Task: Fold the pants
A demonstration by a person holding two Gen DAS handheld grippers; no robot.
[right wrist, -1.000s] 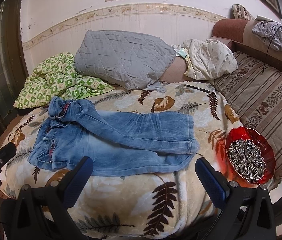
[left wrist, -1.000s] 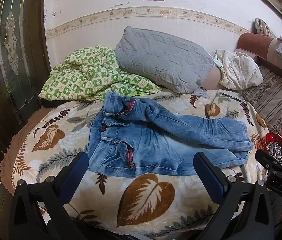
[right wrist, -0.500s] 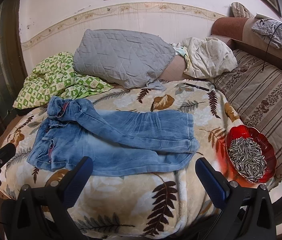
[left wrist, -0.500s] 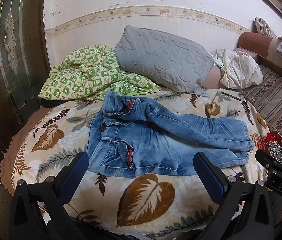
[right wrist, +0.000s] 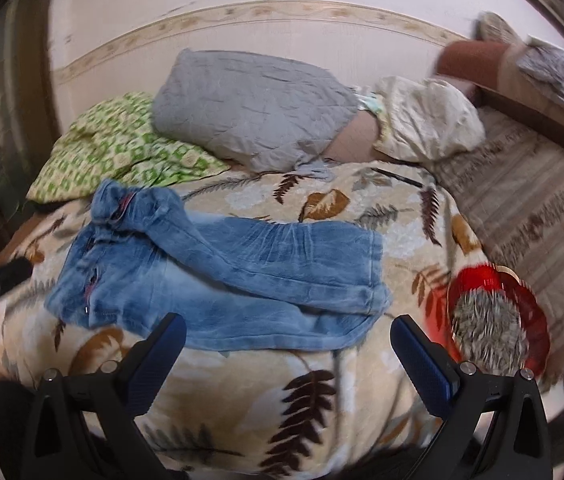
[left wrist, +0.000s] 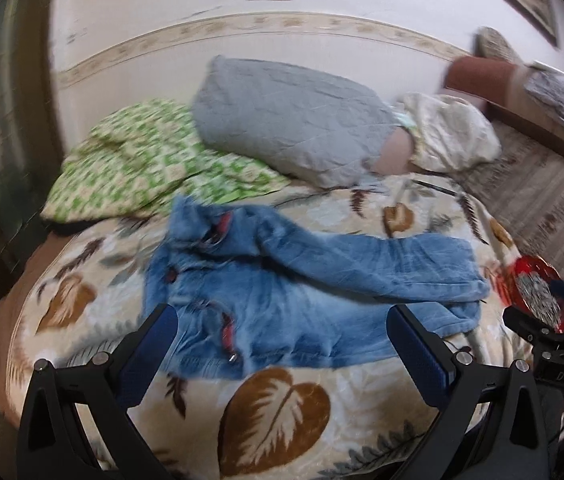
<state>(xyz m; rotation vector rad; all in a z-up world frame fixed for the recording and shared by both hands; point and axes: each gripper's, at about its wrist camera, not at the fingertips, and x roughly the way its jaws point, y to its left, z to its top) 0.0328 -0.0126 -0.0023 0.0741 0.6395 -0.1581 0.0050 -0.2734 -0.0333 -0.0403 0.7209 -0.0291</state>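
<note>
Faded blue jeans (left wrist: 302, 280) lie sideways on leaf-print blanket (left wrist: 274, 404): waistband at left, legs crossing rightward, hems near red bowl (right wrist: 518, 304). Left gripper (left wrist: 282, 344) spread wide, empty. Right gripper (right wrist: 288, 354) likewise released, above near edge.

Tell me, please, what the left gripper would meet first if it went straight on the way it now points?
Most likely the jeans, near their waist and seat: they lie between the open left gripper fingers' line ahead, on the leaf-print blanket. The frame is blurred, so depth is uncertain.

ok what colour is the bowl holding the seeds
Red, glossy bowl; clearest in the right wrist view.
</note>
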